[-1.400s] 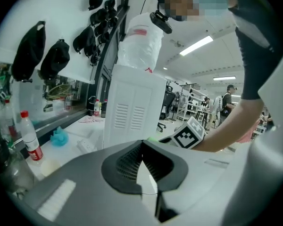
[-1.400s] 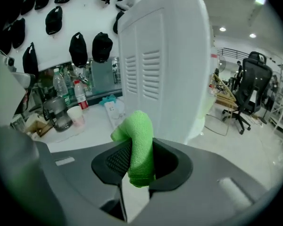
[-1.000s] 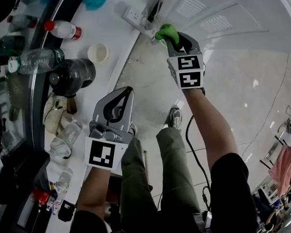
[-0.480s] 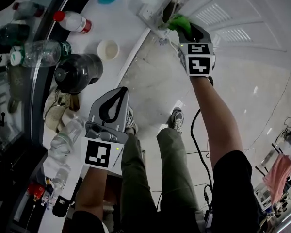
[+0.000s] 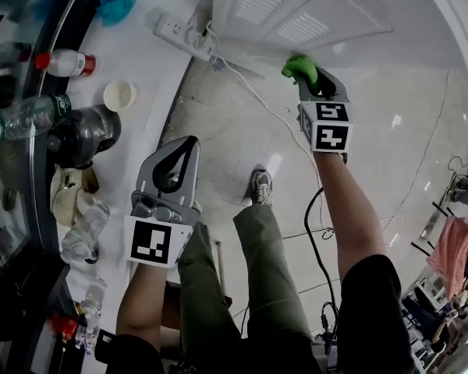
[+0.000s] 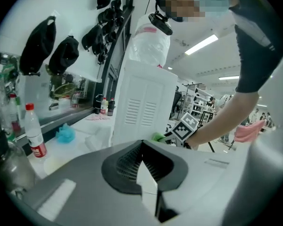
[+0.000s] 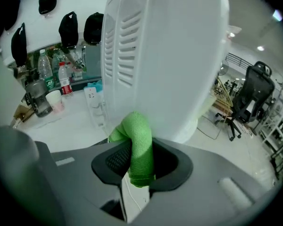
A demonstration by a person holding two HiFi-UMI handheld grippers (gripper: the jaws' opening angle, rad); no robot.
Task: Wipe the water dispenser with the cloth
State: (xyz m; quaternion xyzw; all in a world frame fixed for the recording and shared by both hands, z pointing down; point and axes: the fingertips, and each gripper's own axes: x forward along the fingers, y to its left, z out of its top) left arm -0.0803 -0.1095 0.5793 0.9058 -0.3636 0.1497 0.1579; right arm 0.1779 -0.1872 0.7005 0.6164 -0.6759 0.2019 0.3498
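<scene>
Right gripper view: right tongs pinch the soft, floppy cloth by a bunched fold, which seems right, maybe touching the water dispenser. The left tongs are pressed together, empty.

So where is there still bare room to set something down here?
The counter is bare between the power strip and the paper cup. The floor between the water dispenser and the person's shoe is open, crossed only by a cable. Crowded: the bottles and dark jug along the counter's left side.
</scene>
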